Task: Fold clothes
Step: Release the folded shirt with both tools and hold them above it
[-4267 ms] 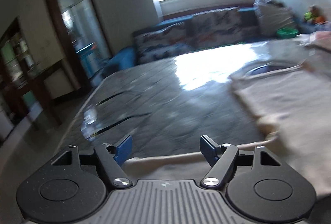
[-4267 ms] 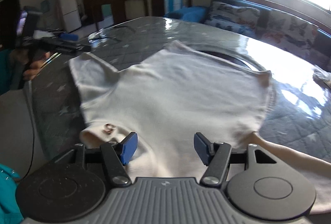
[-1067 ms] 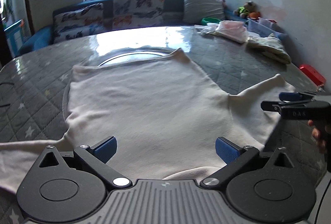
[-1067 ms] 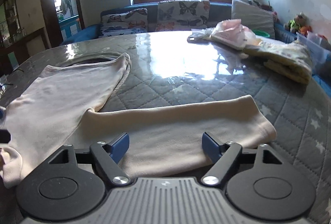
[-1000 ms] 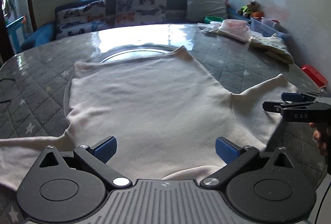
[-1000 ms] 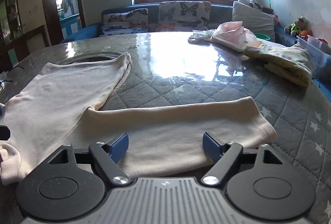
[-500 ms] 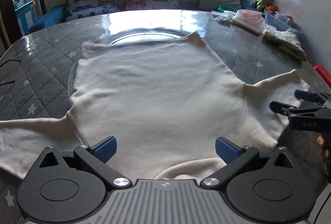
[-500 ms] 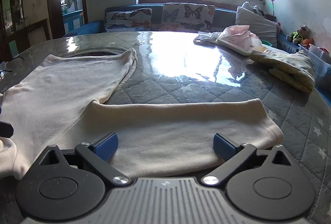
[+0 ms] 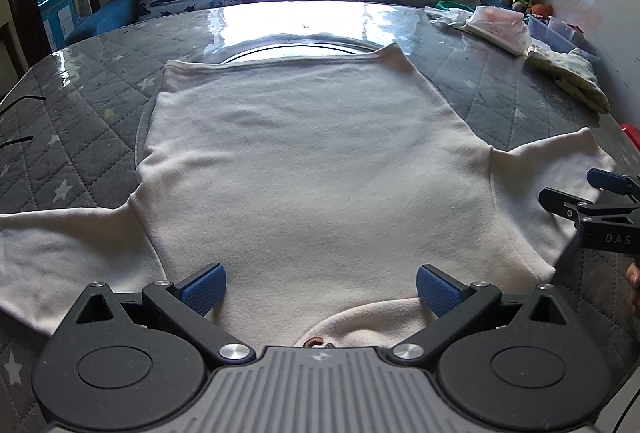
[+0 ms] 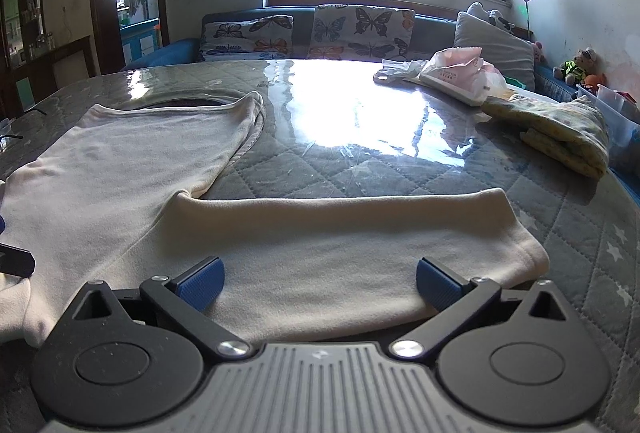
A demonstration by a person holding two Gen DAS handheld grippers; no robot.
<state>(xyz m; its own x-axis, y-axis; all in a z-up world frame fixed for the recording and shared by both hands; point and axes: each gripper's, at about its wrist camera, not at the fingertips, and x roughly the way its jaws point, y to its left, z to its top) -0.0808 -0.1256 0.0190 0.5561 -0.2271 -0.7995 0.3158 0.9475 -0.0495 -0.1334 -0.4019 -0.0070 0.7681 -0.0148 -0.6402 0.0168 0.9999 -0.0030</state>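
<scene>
A cream long-sleeved top (image 9: 312,169) lies flat on the grey quilted table (image 9: 80,81), collar nearest me, hem at the far side, both sleeves spread out. My left gripper (image 9: 318,289) is open over the collar and holds nothing. My right gripper (image 10: 318,283) is open above the near edge of the top's right sleeve (image 10: 360,245) and holds nothing. The right gripper also shows at the right edge of the left wrist view (image 9: 600,201). The top's body (image 10: 128,161) lies to the left in the right wrist view.
A folded yellowish cloth (image 10: 560,129) and a pink plastic packet (image 10: 456,73) lie at the table's far right. A sofa with butterfly cushions (image 10: 320,29) stands behind the table. Storage boxes and toys (image 9: 548,21) are by the right wall.
Both grippers have opened wider. The left gripper has tilted down toward the collar, so the whole top is in view. The right gripper has dropped closer to the sleeve.
</scene>
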